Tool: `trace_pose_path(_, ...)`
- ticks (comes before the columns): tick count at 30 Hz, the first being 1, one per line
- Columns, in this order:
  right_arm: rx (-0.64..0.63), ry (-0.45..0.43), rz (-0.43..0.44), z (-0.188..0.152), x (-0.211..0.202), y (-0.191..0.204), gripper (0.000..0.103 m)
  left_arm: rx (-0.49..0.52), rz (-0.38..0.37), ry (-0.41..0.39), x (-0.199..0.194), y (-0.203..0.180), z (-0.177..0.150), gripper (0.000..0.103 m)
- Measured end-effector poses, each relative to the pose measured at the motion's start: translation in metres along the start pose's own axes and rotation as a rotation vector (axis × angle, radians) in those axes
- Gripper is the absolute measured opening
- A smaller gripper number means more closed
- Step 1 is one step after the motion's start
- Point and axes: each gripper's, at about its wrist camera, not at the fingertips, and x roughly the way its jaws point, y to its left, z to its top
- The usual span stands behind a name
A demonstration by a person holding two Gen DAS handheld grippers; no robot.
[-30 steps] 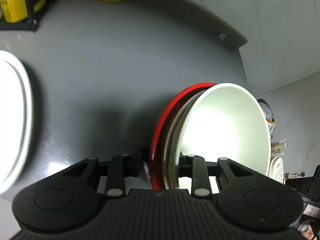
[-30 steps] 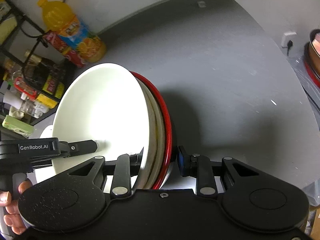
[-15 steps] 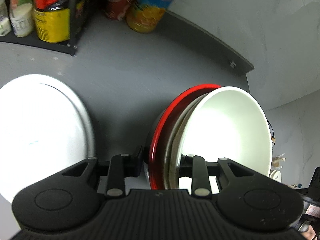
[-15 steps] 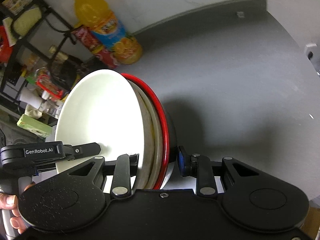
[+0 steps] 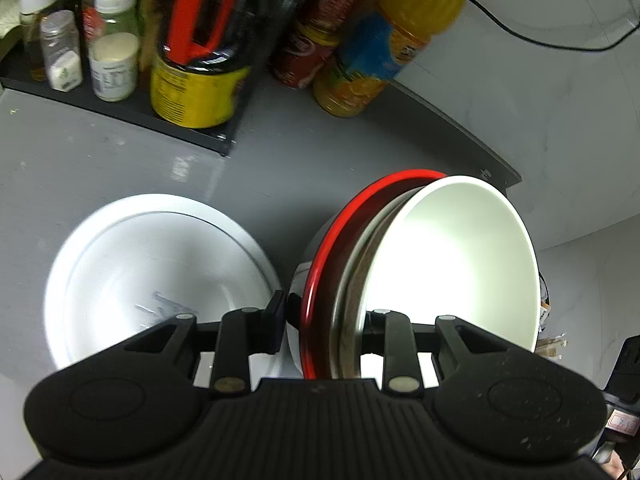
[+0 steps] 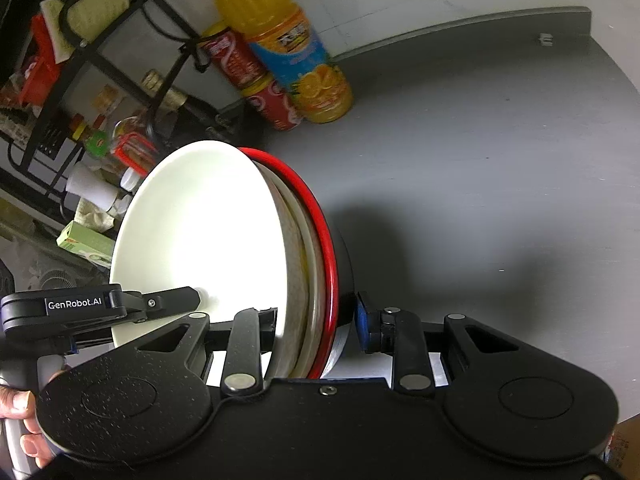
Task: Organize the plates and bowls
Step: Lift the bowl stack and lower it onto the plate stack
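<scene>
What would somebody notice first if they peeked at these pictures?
Probably the nested stack of bowls, a shiny white one in front and a red-rimmed one behind, held up on edge in the middle by the left gripper and the right gripper, each clamped on the rims. Next, the big white plate lying flat on the grey counter to the left, and the bright orange juice bottle at the back wall.

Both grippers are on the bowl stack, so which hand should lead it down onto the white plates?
Probably left. The left gripper sees the white plates right beside the bowl stack; the right gripper faces bare counter.
</scene>
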Motion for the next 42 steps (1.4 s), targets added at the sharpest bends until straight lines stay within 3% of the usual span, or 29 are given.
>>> trace_pose_path(17,0.013,0.015,0.007,-0.019,0.039,0.061,0.028,-0.018,0.010,0.002,-0.029,0.072,0.015,0.029)
trace_pose_path(27,0.041,0.048,-0.007,-0.040,0.062,0.081,0.028,-0.022,0.023,0.046,-0.020,0.115,0.013,0.029)
trace_pose_path(42,0.082,0.083,-0.050,-0.061,0.081,0.086,0.028,-0.006,0.039,0.091,-0.002,0.139,0.013,0.029)
